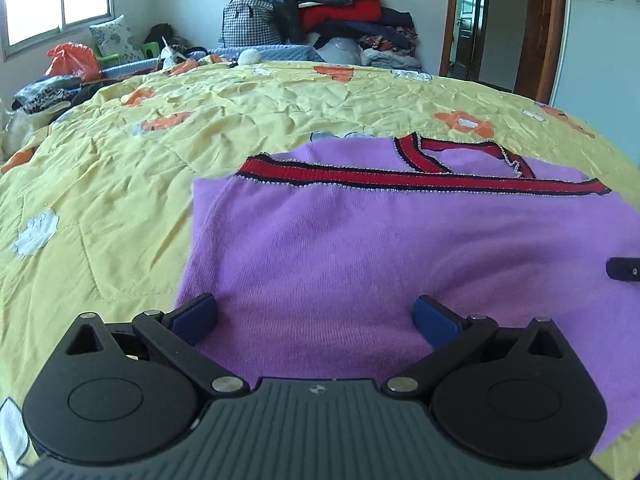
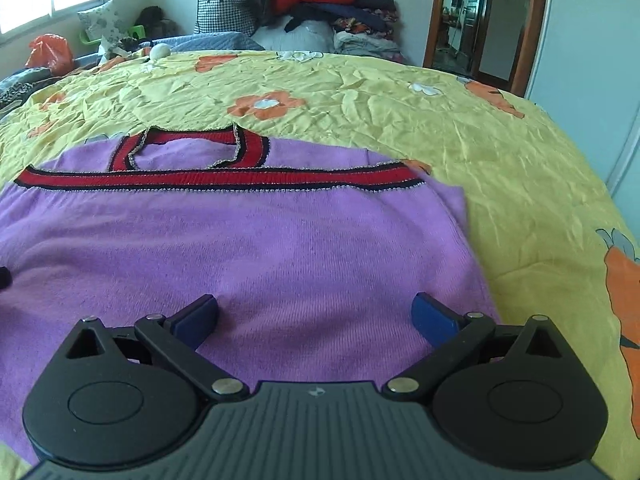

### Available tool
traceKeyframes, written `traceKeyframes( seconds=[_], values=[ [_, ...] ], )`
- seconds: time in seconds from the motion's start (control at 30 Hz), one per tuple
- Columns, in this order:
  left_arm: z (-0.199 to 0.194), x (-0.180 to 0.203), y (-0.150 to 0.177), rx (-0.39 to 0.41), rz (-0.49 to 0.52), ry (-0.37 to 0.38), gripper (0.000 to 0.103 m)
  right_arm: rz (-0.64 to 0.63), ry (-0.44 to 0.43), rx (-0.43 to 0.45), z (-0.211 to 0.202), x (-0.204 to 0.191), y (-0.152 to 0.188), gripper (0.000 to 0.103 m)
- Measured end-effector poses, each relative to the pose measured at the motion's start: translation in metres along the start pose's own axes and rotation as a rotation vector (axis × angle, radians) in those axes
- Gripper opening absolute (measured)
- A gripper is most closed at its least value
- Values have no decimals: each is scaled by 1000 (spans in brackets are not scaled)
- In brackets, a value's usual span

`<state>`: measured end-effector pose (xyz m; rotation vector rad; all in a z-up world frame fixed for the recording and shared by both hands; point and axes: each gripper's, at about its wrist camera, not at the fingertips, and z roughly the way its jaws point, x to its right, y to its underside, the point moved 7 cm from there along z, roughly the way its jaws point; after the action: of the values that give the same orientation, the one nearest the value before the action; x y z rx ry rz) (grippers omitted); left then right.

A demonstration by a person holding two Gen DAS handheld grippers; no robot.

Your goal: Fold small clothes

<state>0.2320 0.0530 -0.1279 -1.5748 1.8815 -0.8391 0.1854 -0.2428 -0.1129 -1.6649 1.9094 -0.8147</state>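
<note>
A small purple knit sweater (image 1: pixel 360 248) with red and black trim lies folded on the yellow flowered quilt (image 1: pixel 120 184); its trimmed hem band lies across the body just below the V-neck. It also shows in the right wrist view (image 2: pixel 248 248). My left gripper (image 1: pixel 316 316) is open and empty, low over the sweater's near left part. My right gripper (image 2: pixel 316 316) is open and empty, low over the sweater's near right part. The tip of the right gripper (image 1: pixel 624 269) shows at the right edge of the left wrist view.
The quilt (image 2: pixel 500 152) covers a wide bed. A pile of clothes and a checked bag (image 1: pixel 320 12) stand at the far side. An orange bag (image 1: pixel 74 60) and a cushion lie far left under a window. A doorway (image 2: pixel 468 20) is far right.
</note>
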Motion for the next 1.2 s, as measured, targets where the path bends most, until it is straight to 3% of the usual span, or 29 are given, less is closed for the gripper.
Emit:
traceKeyframes(
  seconds=[0.17, 0.37, 0.73, 0.87, 0.97, 1.1, 1.2],
  values=[
    [-20, 2, 1, 9, -37, 32, 103, 6, -2, -1, -6, 1, 3, 103],
    [-32, 14, 28, -25, 5, 27, 103, 27, -27, 5, -23, 2, 11, 103],
    [-58, 6, 65, 12, 17, 7, 103, 8, 2, 19, -62, 8, 74, 103],
    [-71, 7, 60, -4, -10, 34, 103, 5, -51, 0, -75, 15, 80, 103],
    [-82, 19, 44, 69, -18, 81, 103, 25, -54, 30, -79, 21, 71, 103],
    [-60, 50, 22, 82, 14, 127, 103, 19, -48, 54, -58, 23, 50, 103],
    [-23, 57, 24, -16, 32, 78, 103, -17, -14, 40, -34, 23, 42, 103]
  ],
)
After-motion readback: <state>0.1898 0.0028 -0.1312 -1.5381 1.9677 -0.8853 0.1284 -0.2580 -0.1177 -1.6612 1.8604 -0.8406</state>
